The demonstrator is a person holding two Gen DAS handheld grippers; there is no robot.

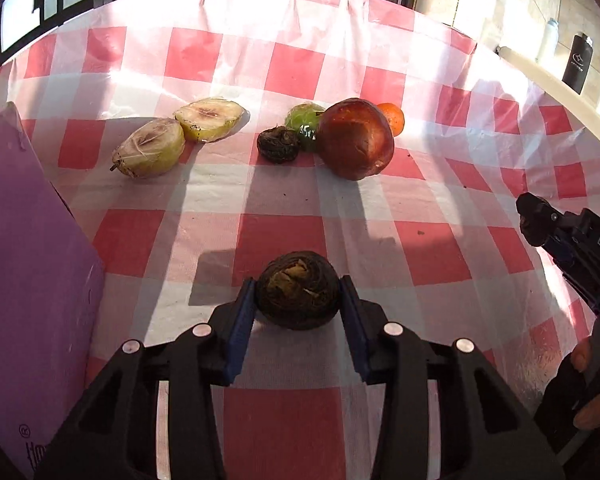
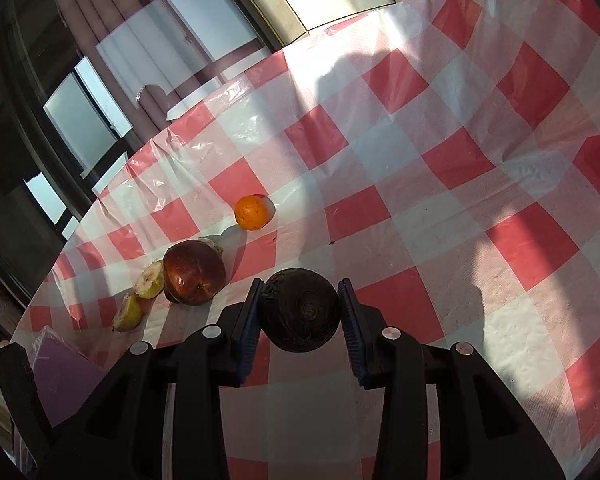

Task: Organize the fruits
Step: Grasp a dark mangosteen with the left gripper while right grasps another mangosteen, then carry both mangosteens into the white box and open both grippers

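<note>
My left gripper (image 1: 298,294) is shut on a dark brown round fruit (image 1: 298,290) just above the checked cloth. My right gripper (image 2: 300,304) is shut on another dark round fruit (image 2: 300,310), held above the table. Farther back lie two pear halves (image 1: 148,146) (image 1: 210,118), a small dark fruit (image 1: 278,144), a green fruit with a sticker (image 1: 302,120), a large red-brown fruit (image 1: 356,138) and an orange (image 1: 392,118). The right wrist view shows the orange (image 2: 252,212), the red-brown fruit (image 2: 194,278) and the pear halves (image 2: 150,280).
A purple box (image 1: 24,280) stands at the left edge of the table; it also shows in the right wrist view (image 2: 66,376). The right gripper's body (image 1: 572,248) is at the right side of the left wrist view. The red-and-white checked cloth (image 1: 284,236) covers the round table.
</note>
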